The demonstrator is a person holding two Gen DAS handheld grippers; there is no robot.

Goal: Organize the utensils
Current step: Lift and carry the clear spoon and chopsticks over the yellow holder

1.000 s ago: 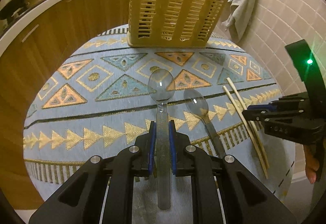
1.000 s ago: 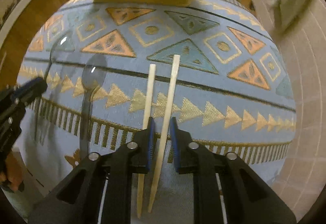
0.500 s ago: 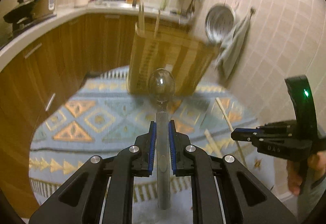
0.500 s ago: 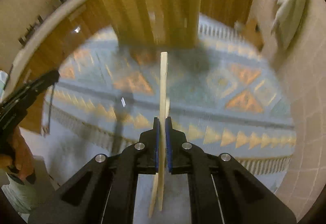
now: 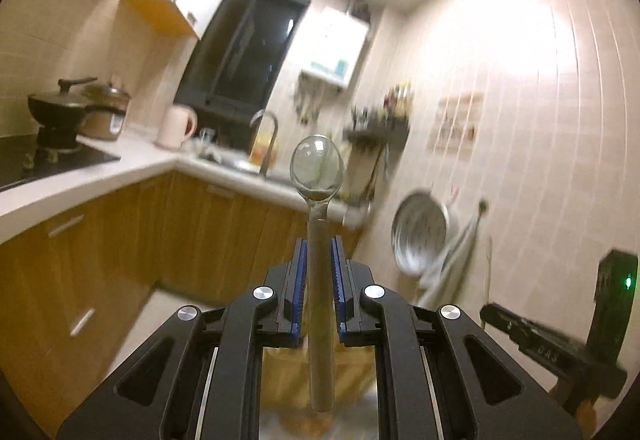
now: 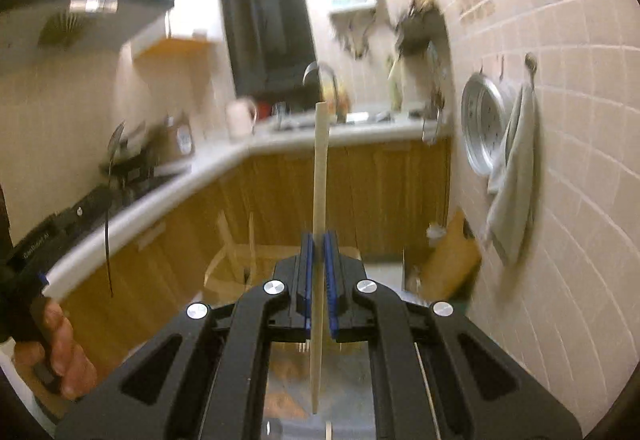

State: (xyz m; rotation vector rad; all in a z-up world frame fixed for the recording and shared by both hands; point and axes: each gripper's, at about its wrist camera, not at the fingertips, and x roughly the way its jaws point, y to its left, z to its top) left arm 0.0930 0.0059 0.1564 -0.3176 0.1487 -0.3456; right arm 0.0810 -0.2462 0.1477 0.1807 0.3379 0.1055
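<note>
We have a utensil in each claw, both pointing up and out at the kitchen rather than down at the work. The left claw (image 5: 319,282) is closed on the flat handle of a metal spoon (image 5: 318,232), gripped about midway, the bowl standing above the blue pads and the handle's tail hanging below them. The right claw (image 6: 319,282) is pinched tight on the chopsticks (image 6: 320,208); from the right wrist view they line up edge-on, so we cannot tell for sure whether one or both sticks are caught. The yellow slotted holder (image 5: 320,364) shows only as a blurred patch under the left claw, behind the spoon's tail, and in the right wrist view its top seems to lie just ahead of and below the claw, though motion blur makes that hard to read. We judge the step in hand to be carrying both pieces over the holder and dropping them in. To do it well, we should keep each utensil near upright, bring its lower end squarely over an open compartment before lowering, and let go only once that end is well inside the wall. We should also keep the two claws apart so they do not knock each other.
</note>
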